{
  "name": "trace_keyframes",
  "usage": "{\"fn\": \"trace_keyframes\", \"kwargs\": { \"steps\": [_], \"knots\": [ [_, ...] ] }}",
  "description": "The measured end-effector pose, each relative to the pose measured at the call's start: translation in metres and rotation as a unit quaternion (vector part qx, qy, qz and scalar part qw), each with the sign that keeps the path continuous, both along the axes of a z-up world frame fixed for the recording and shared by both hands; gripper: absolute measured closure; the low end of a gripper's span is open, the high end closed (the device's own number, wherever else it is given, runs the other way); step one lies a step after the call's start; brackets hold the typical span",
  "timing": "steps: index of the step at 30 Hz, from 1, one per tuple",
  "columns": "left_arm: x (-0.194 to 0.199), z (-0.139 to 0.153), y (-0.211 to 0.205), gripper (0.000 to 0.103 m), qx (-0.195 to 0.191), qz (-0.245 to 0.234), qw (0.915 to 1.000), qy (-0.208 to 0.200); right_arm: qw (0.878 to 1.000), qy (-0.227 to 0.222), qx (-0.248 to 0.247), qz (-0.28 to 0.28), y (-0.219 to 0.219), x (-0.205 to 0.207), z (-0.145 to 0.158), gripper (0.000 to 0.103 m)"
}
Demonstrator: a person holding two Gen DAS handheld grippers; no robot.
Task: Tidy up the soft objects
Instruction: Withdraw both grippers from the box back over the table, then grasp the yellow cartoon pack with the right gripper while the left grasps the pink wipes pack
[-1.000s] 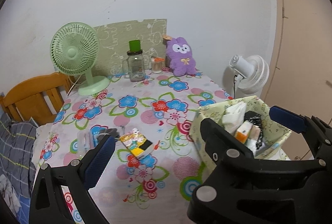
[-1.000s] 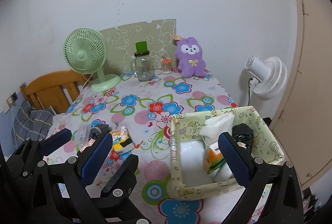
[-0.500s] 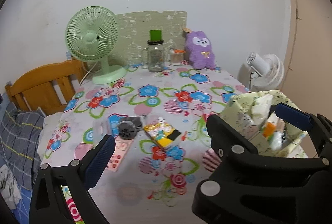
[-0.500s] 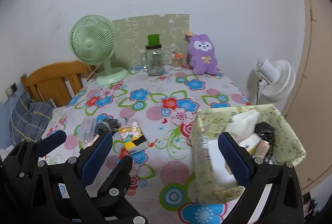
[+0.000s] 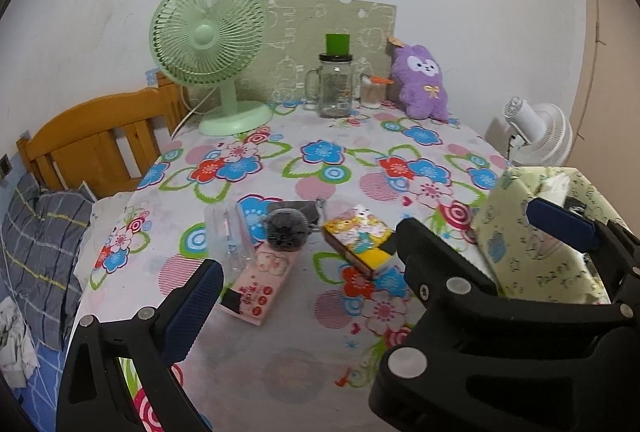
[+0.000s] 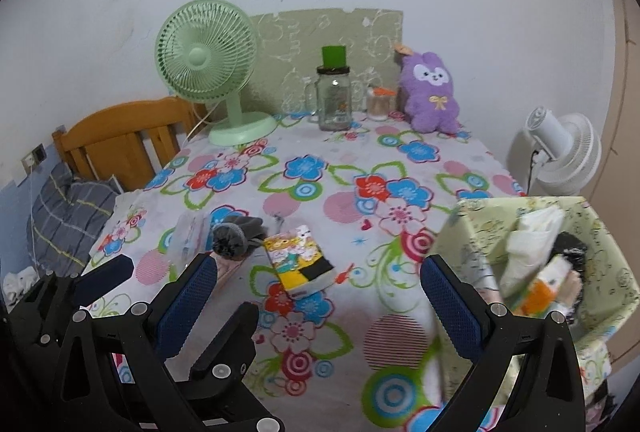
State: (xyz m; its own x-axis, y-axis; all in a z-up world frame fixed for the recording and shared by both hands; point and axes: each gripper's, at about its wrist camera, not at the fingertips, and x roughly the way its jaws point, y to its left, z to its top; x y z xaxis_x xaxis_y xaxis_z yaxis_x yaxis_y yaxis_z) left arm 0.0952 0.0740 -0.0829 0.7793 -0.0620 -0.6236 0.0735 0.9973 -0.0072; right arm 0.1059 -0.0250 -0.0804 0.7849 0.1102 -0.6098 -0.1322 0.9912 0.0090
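Both grippers hover open and empty over the front of the flowered table (image 5: 320,160), their fingers interleaved. My left gripper (image 5: 320,272) faces a yellow cartoon sock pack (image 5: 358,236), a dark grey rolled sock (image 5: 286,228), a pink pack (image 5: 260,284) and a clear plastic bag (image 5: 224,232). My right gripper (image 6: 320,264) looks at the same sock pack (image 6: 300,256) and rolled sock (image 6: 230,240). A pale green fabric basket (image 6: 472,232) at the front right holds white, orange and black soft packs. The same basket (image 5: 516,232) shows in the left wrist view. A purple plush (image 6: 432,92) sits at the back.
A green desk fan (image 5: 208,44) and a glass jar mug (image 5: 335,88) stand at the back of the table by the wall. A white fan (image 6: 560,152) stands off the right edge. A wooden headboard (image 5: 92,140) and plaid bedding (image 5: 36,232) lie left.
Both views have swung left and come nearer the sock pack and rolled sock; the basket now sits further right in each view. Both grippers stay open and empty.
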Motion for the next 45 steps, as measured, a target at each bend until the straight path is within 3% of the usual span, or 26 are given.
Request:
{"fn": "trace_keyframes", "kwargs": {
  "steps": [12,25,33,38,45],
  "knots": [
    [0.027,-0.034,0.024,0.003,0.013,0.041,0.9984,0.036,0.998,0.019,-0.043,0.048,0.026,0.031,-0.03,0.001],
    [0.057,-0.061,0.034,0.005,0.018,0.047,0.996,0.075,0.997,0.061,-0.033,0.044,0.029,0.062,-0.061,0.003],
    [0.073,-0.078,0.037,0.01,0.0,0.044,0.9906,0.129,0.995,0.081,-0.032,0.04,0.025,0.08,-0.075,0.003],
    [0.072,-0.077,0.036,0.016,0.003,0.046,0.9909,0.126,0.995,0.088,-0.033,0.042,0.026,0.088,-0.081,0.004],
    [0.071,-0.075,0.032,0.024,0.002,0.042,0.9917,0.122,0.992,0.118,-0.019,0.038,0.021,0.096,-0.091,0.016]
  ]
}}
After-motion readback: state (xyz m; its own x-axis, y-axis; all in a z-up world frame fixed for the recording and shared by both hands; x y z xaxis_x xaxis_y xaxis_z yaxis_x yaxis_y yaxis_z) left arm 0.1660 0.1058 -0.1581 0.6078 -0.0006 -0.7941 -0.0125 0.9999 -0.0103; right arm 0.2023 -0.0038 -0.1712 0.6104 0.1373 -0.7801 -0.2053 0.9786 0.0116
